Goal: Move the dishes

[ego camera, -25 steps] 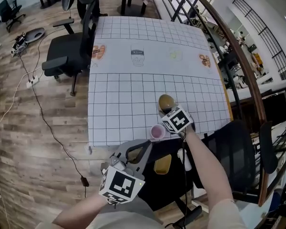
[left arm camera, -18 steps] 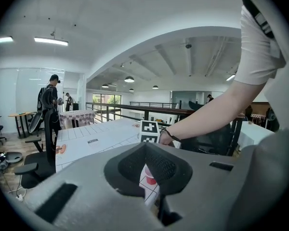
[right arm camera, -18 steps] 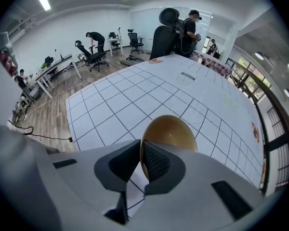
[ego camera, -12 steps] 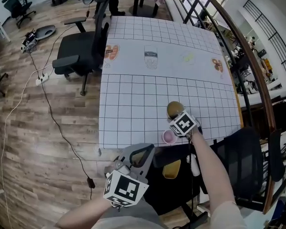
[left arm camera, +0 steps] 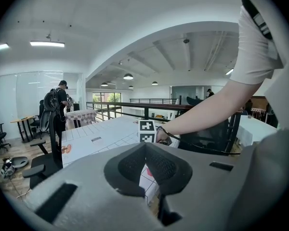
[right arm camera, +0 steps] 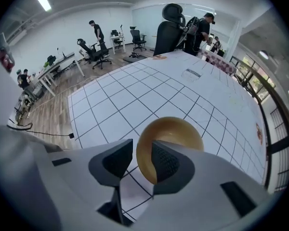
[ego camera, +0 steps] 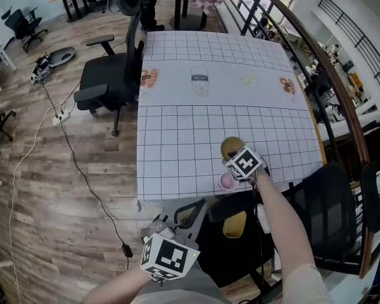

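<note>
The fingers (right arm camera: 167, 163) of the right gripper (right arm camera: 140, 151) have just been opening. They straddle the brown bowl's (right arm camera: 178, 131) rim, released. The bowl sits on the worktop (right arm camera: 135, 93), lower centre of frame, probably delivered. The left gripper (left arm camera: 145, 147) is clenched, empty.

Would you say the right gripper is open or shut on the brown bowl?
Open. The right gripper has just been opening; the rim of the brown bowl stands between its jaws, a gap beside one pad.
</note>
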`<state>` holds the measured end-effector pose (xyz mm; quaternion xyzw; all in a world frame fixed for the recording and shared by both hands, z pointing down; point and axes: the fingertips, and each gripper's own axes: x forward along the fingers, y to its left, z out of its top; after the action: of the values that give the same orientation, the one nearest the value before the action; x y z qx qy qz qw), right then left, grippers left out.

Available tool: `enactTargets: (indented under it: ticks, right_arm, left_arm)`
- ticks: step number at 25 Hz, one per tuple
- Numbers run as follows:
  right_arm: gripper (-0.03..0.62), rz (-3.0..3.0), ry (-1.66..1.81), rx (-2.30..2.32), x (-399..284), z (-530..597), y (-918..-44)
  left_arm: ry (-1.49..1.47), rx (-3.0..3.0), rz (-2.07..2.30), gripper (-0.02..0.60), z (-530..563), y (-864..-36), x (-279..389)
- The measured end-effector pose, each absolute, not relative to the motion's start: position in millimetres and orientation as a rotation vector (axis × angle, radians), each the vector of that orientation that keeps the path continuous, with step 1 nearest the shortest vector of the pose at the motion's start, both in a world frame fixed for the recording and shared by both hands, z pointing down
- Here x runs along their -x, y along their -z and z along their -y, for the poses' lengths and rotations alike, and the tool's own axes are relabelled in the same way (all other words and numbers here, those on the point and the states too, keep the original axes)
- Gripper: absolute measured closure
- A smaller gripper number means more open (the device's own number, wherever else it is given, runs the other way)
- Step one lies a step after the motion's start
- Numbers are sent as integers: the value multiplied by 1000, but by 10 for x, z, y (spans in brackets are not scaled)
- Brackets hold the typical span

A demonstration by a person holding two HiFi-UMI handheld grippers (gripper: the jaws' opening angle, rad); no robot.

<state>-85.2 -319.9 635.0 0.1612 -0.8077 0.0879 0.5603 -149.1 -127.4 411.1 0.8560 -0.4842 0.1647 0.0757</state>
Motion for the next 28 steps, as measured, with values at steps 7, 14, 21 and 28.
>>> enactTargets:
  ticks: [7, 14, 21, 28]
  right_arm:
    - [468, 1966, -186, -445, 818, 3137, -6046]
    - [493, 2114, -160, -566, 797, 3024, -5347]
    - [527, 2303, -36, -650, 846, 2810, -4395]
    - [548, 2513, 92, -781, 667, 2385, -3185]
  left_arm:
    - [-500, -2581, 1503, 568, 1215, -3862, 1511]
    - [-485, -2671, 1528, 568, 1250, -3345, 1401]
    - [-394, -2722, 1564, 568, 1256, -2825, 1303]
    - [-330, -2772, 1598, 568, 1179, -2331, 1175]
